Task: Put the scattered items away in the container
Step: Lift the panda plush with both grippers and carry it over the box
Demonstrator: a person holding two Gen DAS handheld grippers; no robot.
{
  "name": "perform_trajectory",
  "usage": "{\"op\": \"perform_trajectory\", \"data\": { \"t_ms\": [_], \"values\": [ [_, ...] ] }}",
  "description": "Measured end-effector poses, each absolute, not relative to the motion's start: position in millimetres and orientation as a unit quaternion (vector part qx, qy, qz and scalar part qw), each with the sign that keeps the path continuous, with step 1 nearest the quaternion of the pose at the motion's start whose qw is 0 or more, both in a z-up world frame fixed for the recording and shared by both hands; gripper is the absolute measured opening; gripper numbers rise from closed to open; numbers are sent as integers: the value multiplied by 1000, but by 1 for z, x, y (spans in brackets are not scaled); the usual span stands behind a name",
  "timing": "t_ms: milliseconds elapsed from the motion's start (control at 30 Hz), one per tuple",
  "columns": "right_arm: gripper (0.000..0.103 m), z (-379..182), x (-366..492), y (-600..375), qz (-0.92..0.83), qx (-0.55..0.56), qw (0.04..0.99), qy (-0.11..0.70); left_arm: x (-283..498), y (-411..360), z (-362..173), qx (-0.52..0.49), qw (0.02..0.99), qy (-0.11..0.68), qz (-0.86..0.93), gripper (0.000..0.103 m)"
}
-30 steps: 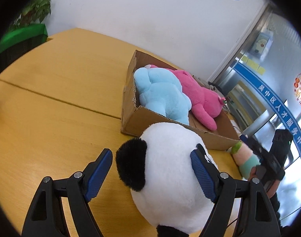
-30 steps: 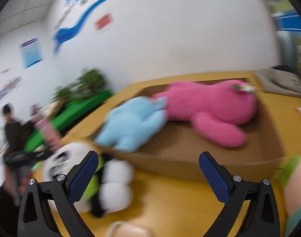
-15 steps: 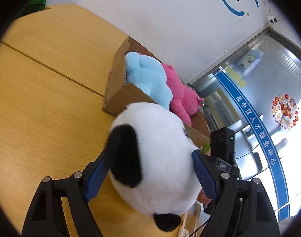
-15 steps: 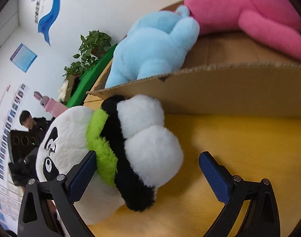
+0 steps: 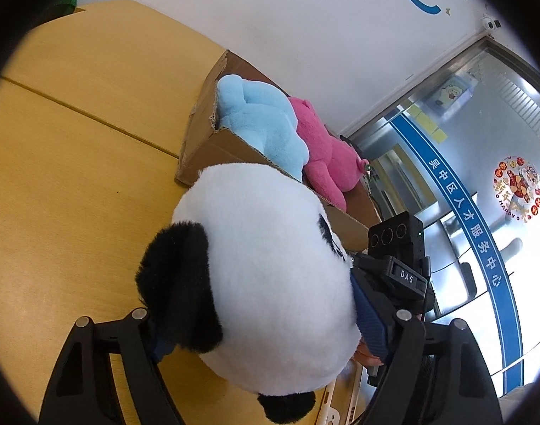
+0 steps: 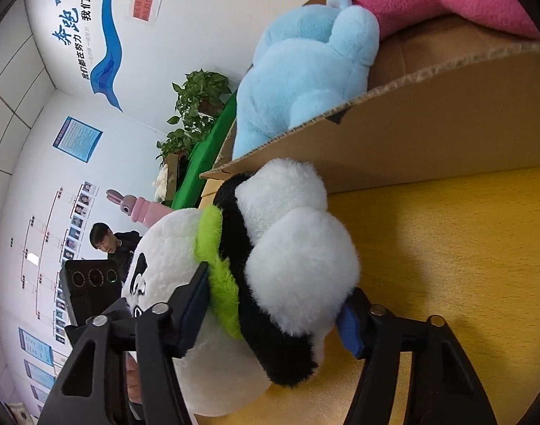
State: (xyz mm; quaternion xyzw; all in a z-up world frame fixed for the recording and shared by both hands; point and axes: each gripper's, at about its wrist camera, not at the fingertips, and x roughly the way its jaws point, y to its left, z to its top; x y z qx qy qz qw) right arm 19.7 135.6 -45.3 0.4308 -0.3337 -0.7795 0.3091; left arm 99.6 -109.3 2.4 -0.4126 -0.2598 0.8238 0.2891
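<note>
The right gripper (image 6: 273, 304), wide open a second ago, is now closing, pads pressed into the panda plush (image 6: 256, 283) at its body. The left gripper (image 5: 266, 329) is closing too, clamped on the panda's head, which lies on the table (image 5: 75, 163) beside the cardboard box (image 5: 199, 148). Only the right view shows the panda's green collar (image 6: 213, 248).

Black left gripper (image 5: 266, 333) and right gripper (image 6: 273, 313), blue-padded jaws, silver screws.
</note>
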Motion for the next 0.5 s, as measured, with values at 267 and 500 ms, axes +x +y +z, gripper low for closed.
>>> {"op": "perform_trajectory", "data": {
  "t_ms": [267, 500],
  "values": [
    [61, 24, 38, 152, -823, 354, 317, -313, 108, -83, 71, -355, 323, -217, 850, 74],
    [60, 145, 45, 189, -896, 256, 281, -231, 82, -36, 157, -264, 379, -196, 865, 74]
  ]
}}
